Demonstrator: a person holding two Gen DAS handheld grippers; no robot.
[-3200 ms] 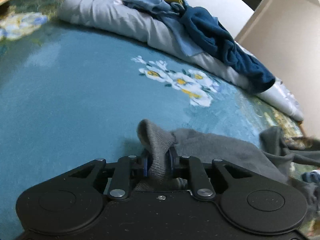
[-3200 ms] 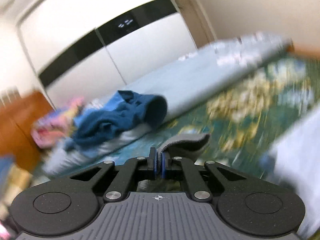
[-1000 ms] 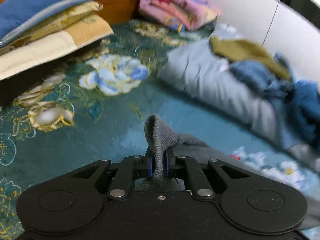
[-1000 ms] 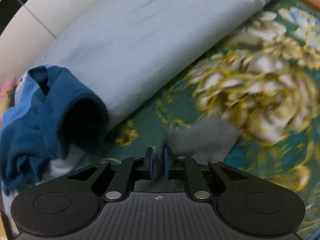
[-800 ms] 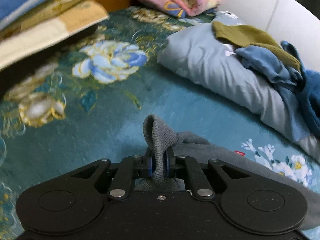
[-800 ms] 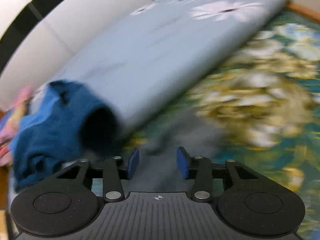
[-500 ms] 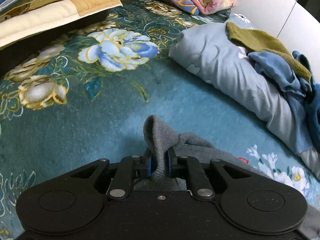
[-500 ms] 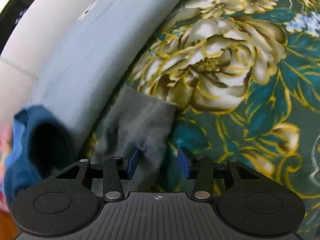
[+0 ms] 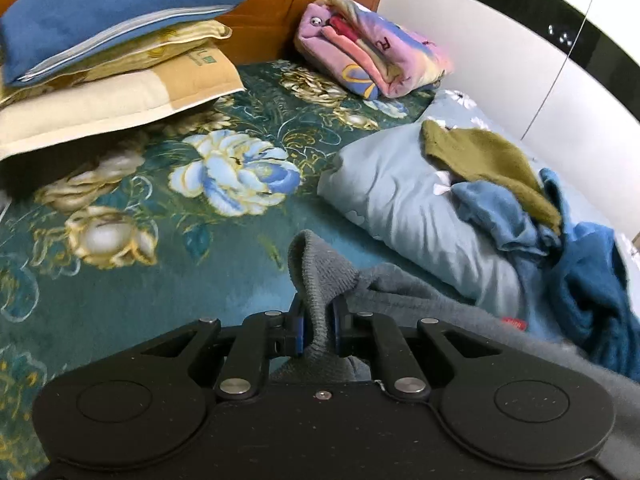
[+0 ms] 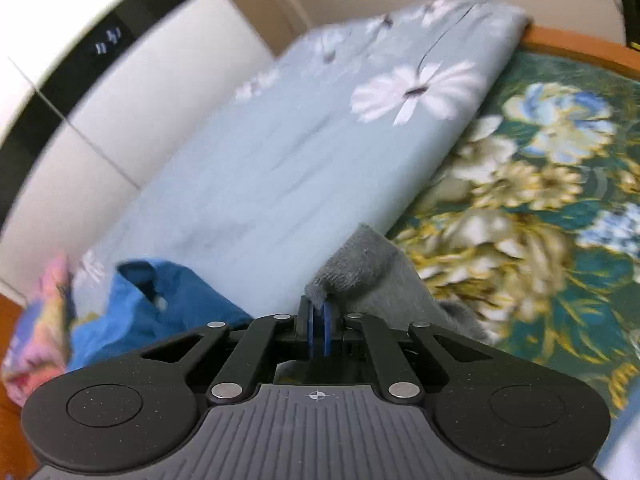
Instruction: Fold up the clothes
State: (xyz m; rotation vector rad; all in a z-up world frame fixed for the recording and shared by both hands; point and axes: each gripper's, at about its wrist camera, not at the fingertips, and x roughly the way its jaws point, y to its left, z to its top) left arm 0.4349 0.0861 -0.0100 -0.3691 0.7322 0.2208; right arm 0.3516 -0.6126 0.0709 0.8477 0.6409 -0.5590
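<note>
A grey knitted garment [image 9: 404, 292] lies across the teal floral bedspread [image 9: 160, 264]. My left gripper [image 9: 318, 330] is shut on a bunched ribbed edge of it, which sticks up between the blue pads. In the right wrist view my right gripper [image 10: 319, 330] is shut on another corner of the same grey garment [image 10: 360, 264], lifted off the bedspread [image 10: 540, 240]. The rest of the garment trails down behind the gripper bodies, hidden from both cameras.
A rolled light-blue floral quilt [image 9: 404, 196] [image 10: 280, 160] carries olive [image 9: 484, 160], light-blue [image 9: 500, 216] and dark-blue clothes [image 9: 588, 292] [image 10: 168, 300]. Stacked pillows [image 9: 104, 60] and a folded pink blanket [image 9: 372, 52] lie by the wooden headboard. White wardrobe doors [image 10: 100, 100] stand beyond.
My right gripper opened over the grey fabric lying on the bedspread, then shut on its corner and lifted it. The left gripper kept its hold and rose a little.
</note>
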